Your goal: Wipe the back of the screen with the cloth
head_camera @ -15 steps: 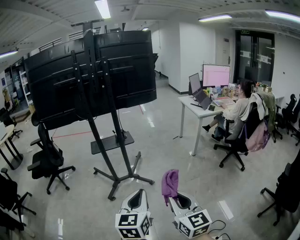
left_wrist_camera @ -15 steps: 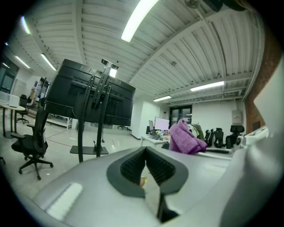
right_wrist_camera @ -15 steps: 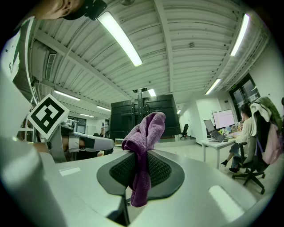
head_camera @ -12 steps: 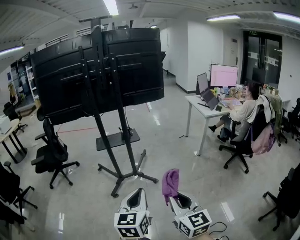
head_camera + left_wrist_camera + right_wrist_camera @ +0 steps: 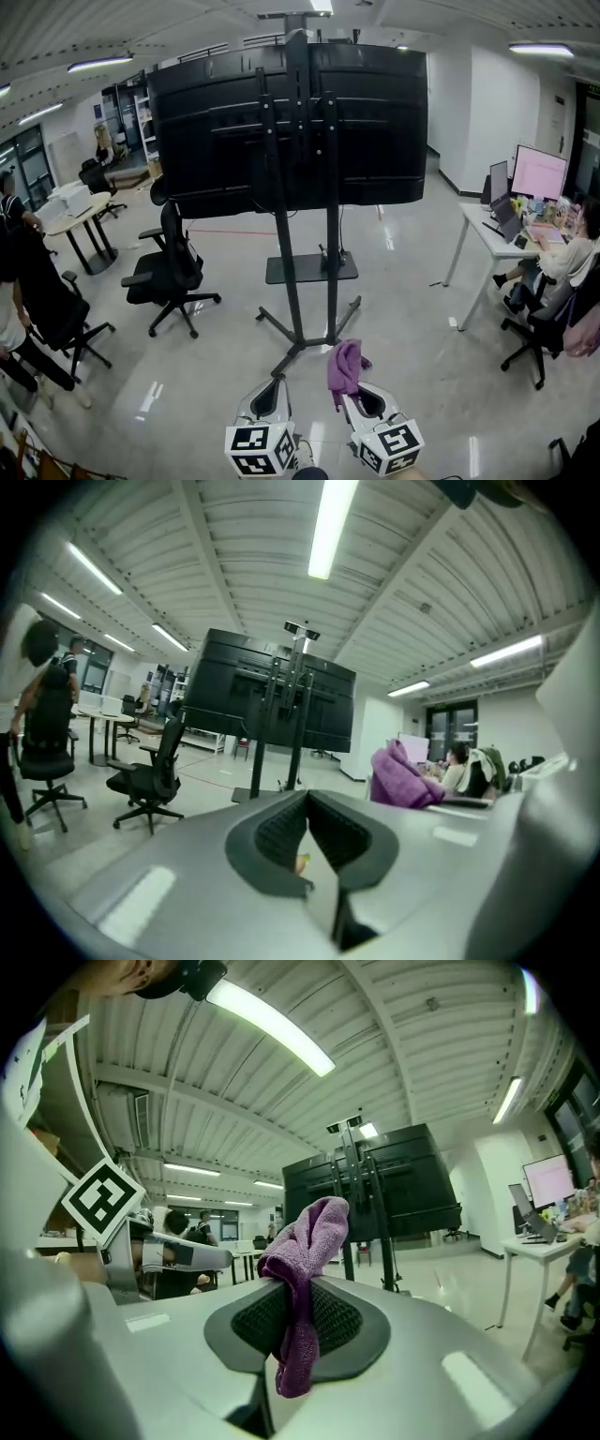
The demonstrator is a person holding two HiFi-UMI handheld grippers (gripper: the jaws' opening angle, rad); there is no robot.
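Note:
The big black screen (image 5: 291,127) stands on a wheeled floor stand (image 5: 305,272), its back panel facing me, straight ahead and well beyond reach. It also shows far off as the screen (image 5: 270,703) in the left gripper view and the screen (image 5: 375,1185) in the right gripper view. My right gripper (image 5: 349,392) is shut on a purple cloth (image 5: 343,364), which bunches above the jaws as the cloth (image 5: 302,1279). My left gripper (image 5: 273,394) is low at the view's bottom, shut with nothing held; in its own view the left gripper (image 5: 307,834) has its jaws together.
A black office chair (image 5: 169,272) stands left of the stand. A white desk (image 5: 492,239) with monitors and a seated person (image 5: 562,267) is at the right. A round table (image 5: 75,211) and a standing person (image 5: 28,300) are at the left. Glossy floor lies between me and the stand.
The view has swung left and closer, so the screen now sits centred ahead and the desk slid to the right edge. Both grippers keep their places, cloth still held.

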